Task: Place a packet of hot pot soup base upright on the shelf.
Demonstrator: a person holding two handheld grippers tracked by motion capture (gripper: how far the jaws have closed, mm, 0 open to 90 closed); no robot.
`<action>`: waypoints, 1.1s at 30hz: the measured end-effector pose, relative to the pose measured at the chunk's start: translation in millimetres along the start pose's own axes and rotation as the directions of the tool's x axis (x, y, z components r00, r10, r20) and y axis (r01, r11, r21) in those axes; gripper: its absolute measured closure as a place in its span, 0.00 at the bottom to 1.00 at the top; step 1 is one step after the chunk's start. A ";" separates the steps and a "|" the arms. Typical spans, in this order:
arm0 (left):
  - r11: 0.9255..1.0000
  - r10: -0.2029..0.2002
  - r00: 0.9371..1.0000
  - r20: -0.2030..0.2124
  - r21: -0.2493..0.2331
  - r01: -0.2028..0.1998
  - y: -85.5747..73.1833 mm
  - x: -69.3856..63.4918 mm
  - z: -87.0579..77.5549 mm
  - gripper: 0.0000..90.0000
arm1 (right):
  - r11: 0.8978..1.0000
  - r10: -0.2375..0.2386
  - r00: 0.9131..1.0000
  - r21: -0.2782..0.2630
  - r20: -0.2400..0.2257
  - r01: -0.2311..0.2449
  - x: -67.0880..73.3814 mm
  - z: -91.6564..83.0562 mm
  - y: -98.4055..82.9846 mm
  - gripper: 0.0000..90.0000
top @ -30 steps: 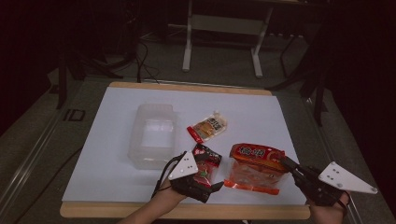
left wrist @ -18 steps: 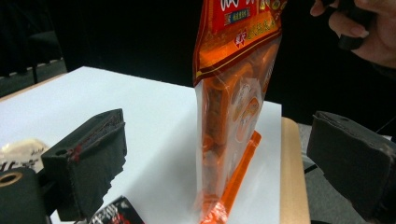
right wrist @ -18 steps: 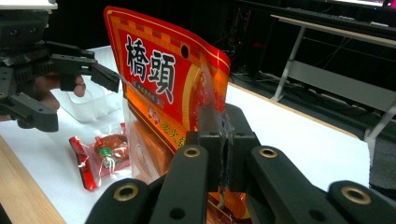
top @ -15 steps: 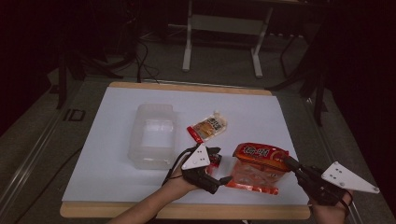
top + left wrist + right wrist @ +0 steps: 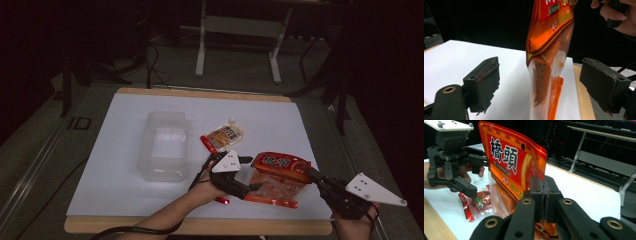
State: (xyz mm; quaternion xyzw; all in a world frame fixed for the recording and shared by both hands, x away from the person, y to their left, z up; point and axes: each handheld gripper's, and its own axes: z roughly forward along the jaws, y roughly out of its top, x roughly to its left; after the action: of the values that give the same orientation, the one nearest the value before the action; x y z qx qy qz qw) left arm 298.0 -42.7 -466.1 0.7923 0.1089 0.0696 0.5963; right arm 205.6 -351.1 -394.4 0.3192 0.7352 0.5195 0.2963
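Our right gripper [image 5: 541,195] is pinching the edge of the orange-red snack bag [image 5: 280,172], its jaws pressed together on the film, and we hold it this way so the bag stands lifted off the white bench [image 5: 125,150] rather than lying flat. In the right gripper view the printed header sits at twelve o'clock and the clear, filled end hangs toward six, so we judge the long axis close to upright, the top tilted a little toward eleven.

Our left gripper [image 5: 549,82] has its jaws spread to either side of the bag's lower part and has just been closing in; the pads do not touch the film yet. We read this as a second hold meant to steady the hanging end.

In the high view the bag lies toward five o'clock on the bench, between our two hands. A small red packet [image 5: 476,203] rests on the bench below the left gripper. A pale sauce pouch [image 5: 226,136] sits near the centre, and a clear plastic tub [image 5: 165,145] at nine o'clock of it, probably where things go.
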 end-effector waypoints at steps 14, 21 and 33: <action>0.999 0.011 0.994 0.113 -0.034 -0.007 -8.4 10.5 24.8 0.52 | 1.000 0.000 1.000 -0.002 -0.010 0.000 -0.5 -1.2 -0.5 0.98; 0.998 0.033 0.988 0.148 -0.056 -0.025 -9.5 9.6 31.2 0.71 | 1.000 -0.001 1.000 -0.001 -0.014 0.001 -0.6 -2.0 -0.7 0.97; 0.999 0.049 0.984 0.169 -0.029 -0.045 -7.5 10.6 36.6 0.79 | 1.000 0.010 1.000 0.003 -0.007 -0.010 -0.4 -1.7 -0.8 0.97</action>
State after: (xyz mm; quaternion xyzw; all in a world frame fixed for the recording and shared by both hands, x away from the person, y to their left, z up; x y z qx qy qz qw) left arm 316.4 -71.9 -483.8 0.7901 0.0383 0.0174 0.6116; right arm 204.4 -352.6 -394.7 0.3215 0.7354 0.5210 0.2906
